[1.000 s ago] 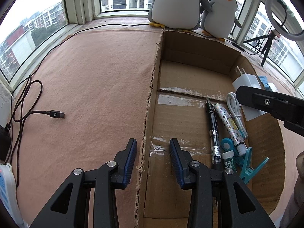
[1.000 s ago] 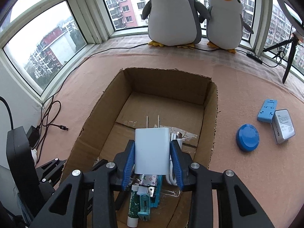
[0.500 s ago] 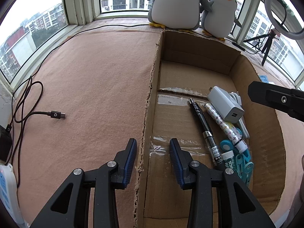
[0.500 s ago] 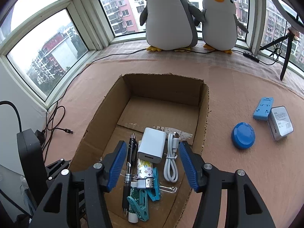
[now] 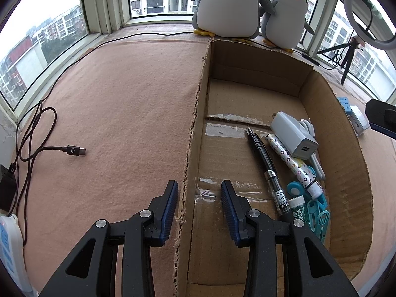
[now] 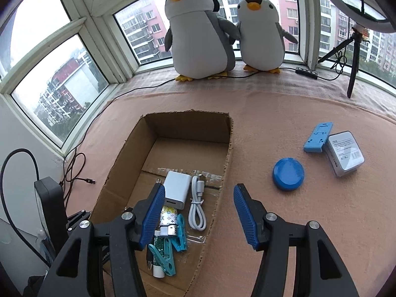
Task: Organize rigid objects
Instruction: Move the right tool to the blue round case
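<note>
Your left wrist camera sits low and close over the near left wall of the cardboard box (image 5: 195, 133), tilted steeply down and looking along that wall towards the window; your right wrist camera rides higher and further back, above the box's near right side, facing the two plush penguins (image 6: 200, 32); both views share the box interior, the white charger (image 5: 293, 136) (image 6: 176, 188) and the penguins.

Brown cardboard box (image 6: 123, 163) on pink felt.
White charger (image 6: 176, 189), black pen (image 5: 266, 165), teal clips (image 6: 173, 245); outside, a blue round lid (image 6: 288, 174).
</note>
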A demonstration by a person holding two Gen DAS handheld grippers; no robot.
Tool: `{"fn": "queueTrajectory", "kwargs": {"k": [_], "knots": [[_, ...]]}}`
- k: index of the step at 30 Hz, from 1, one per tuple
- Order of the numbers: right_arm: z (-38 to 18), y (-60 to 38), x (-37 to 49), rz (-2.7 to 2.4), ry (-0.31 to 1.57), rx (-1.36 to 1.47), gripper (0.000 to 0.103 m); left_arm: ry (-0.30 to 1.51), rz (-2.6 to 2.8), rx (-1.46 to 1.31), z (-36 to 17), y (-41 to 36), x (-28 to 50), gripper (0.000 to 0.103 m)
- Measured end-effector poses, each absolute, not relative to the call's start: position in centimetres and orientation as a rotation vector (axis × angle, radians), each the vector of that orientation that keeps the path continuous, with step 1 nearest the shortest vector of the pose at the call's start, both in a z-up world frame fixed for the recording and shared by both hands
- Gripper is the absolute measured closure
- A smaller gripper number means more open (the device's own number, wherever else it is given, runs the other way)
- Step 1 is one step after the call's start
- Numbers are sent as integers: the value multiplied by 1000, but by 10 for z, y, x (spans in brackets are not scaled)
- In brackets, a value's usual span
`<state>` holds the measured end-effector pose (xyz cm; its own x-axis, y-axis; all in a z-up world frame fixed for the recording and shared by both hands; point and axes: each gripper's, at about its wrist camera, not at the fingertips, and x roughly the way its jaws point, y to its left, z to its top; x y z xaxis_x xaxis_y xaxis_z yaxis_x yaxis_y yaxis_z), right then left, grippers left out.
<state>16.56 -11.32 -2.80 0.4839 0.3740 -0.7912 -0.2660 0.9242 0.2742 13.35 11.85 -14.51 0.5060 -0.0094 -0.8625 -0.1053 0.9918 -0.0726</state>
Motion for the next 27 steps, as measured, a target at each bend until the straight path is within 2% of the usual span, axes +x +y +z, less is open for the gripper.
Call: {"fn": "queueTrajectory", "kwargs": {"k": [14, 17, 27], "knots": [[-41, -206, 189, 209, 995, 180, 49, 1038, 61, -114, -146, 117, 133, 63], [-49, -214, 196, 197, 1009, 174, 38, 1038, 61, -114, -146, 117, 133, 63], [-80, -196, 224, 210, 1089, 52, 37, 1039, 66, -107, -145, 118, 134, 63]]}}
